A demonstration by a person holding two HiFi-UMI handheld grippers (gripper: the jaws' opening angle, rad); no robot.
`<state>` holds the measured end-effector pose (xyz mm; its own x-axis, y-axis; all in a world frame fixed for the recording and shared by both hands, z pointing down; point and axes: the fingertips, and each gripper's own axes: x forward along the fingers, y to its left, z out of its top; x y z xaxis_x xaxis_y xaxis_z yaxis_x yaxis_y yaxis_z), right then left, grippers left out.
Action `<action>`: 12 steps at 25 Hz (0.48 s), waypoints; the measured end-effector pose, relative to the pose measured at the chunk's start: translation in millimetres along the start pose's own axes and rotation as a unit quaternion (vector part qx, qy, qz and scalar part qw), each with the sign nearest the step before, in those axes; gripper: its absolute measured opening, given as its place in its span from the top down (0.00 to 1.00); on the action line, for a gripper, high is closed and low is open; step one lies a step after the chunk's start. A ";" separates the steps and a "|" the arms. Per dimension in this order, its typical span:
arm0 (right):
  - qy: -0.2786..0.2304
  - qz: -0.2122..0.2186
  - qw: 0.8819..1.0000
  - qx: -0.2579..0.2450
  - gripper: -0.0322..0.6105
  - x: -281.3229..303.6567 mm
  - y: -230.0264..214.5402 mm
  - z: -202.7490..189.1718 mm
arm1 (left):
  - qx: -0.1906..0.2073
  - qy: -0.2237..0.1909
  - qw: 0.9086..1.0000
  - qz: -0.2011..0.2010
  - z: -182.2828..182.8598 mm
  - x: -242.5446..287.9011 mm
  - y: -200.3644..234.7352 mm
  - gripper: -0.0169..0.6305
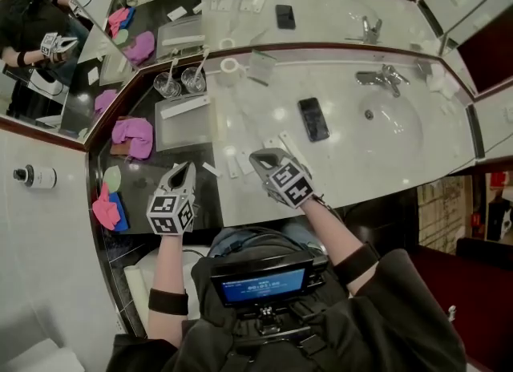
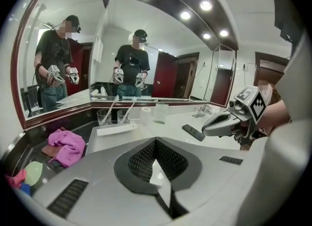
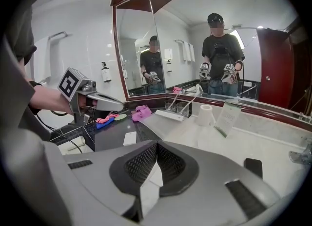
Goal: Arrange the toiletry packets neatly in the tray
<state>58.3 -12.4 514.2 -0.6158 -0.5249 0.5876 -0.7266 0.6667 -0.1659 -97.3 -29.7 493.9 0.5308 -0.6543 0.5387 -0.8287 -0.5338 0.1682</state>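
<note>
my right gripper point(image 3: 157, 165) pinches a white packet point(image 3: 152, 187); a loose packet point(image 3: 129, 139) lies on the dark counter point(image 3: 110, 140).

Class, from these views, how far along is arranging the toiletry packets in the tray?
Done: one long white packet lies in the tray. In hand: the left gripper is shut on a white packet, the right gripper on a second white packet. Left: both of those, plus loose packets on the counter, are not yet in the tray.
</note>
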 end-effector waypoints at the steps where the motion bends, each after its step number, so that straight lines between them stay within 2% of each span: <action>1: 0.001 -0.002 1.000 0.002 0.95 -1.5 -1.5 -2.5 | 0.001 -0.001 1.000 0.004 -0.2 0.2 -0.6 0.97; 6: 0.006 -0.027 1.000 0.015 0.95 -7.6 -15.1 -19.9 | 0.007 -0.004 1.000 0.010 1.9 3.0 -6.0 0.97; 9: 0.022 -0.063 0.997 0.027 0.90 -12.9 -35.0 -38.6 | 0.018 -0.003 1.000 0.007 2.3 7.7 -11.3 0.97; 12: 0.047 -0.106 0.992 0.045 0.89 -21.3 -59.1 -64.0 | 0.023 0.007 1.000 -0.006 -2.9 16.3 -17.9 0.97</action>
<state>133.9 -6.7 562.2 -0.4179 -0.5934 0.6879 -0.8634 0.4950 -0.0975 -74.3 -29.3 502.0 0.5386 -0.6398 0.5482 -0.8124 -0.5669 0.1365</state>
